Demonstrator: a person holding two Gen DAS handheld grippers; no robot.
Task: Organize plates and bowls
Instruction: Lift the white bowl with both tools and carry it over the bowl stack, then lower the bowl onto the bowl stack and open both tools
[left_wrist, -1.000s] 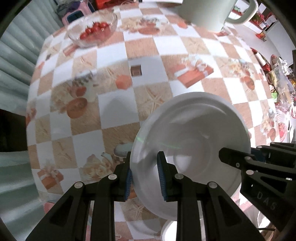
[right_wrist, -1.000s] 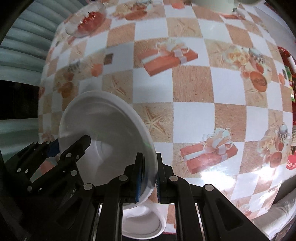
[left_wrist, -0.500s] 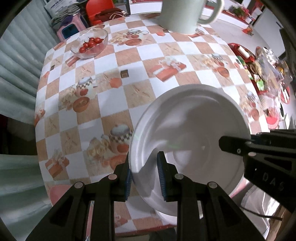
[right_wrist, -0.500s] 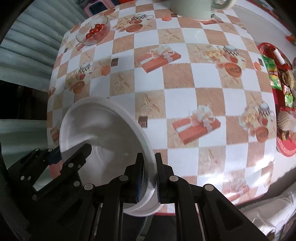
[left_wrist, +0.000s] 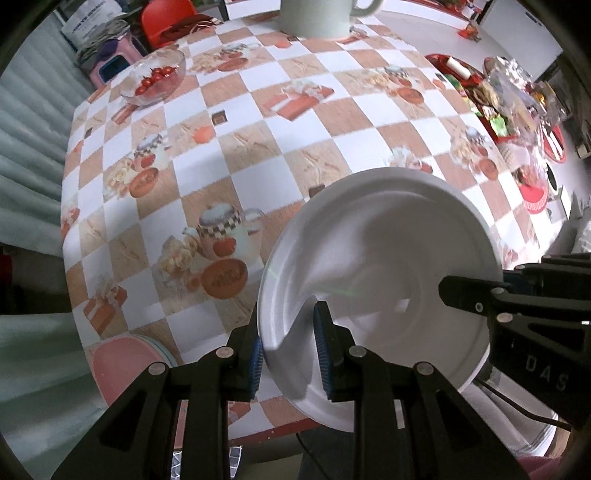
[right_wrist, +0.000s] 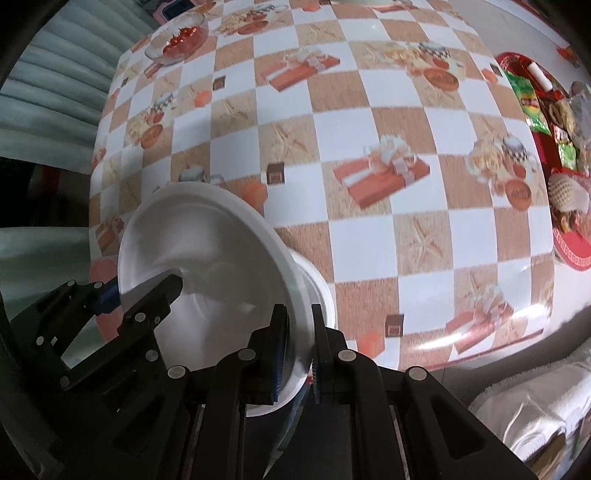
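Observation:
A white deep plate (left_wrist: 384, 266) hangs in the air above the near edge of the checked table (left_wrist: 258, 155), tilted, held from both sides. My left gripper (left_wrist: 288, 347) is shut on its left rim, blue pads on either face. My right gripper (right_wrist: 297, 343) is shut on the opposite rim; in the right wrist view the white plate (right_wrist: 207, 266) shows its hollow side, its underside bulging to the right. Each gripper also appears in the other's view: the right gripper (left_wrist: 480, 295) and the left gripper (right_wrist: 110, 299). A stack of pink plates (left_wrist: 125, 365) lies on the table's near left corner.
A glass bowl of cherry tomatoes (left_wrist: 155, 79) stands at the far left of the table and a large pale mug (left_wrist: 317, 18) at the far edge. A red tray of snacks (left_wrist: 517, 96) fills the right side. Ribbed grey panels (left_wrist: 26, 155) lie beyond the left edge.
Both grippers have carried the plate up and back toward the table's near edge. The table now looks farther away, and the pink plates have come into view at the lower left.

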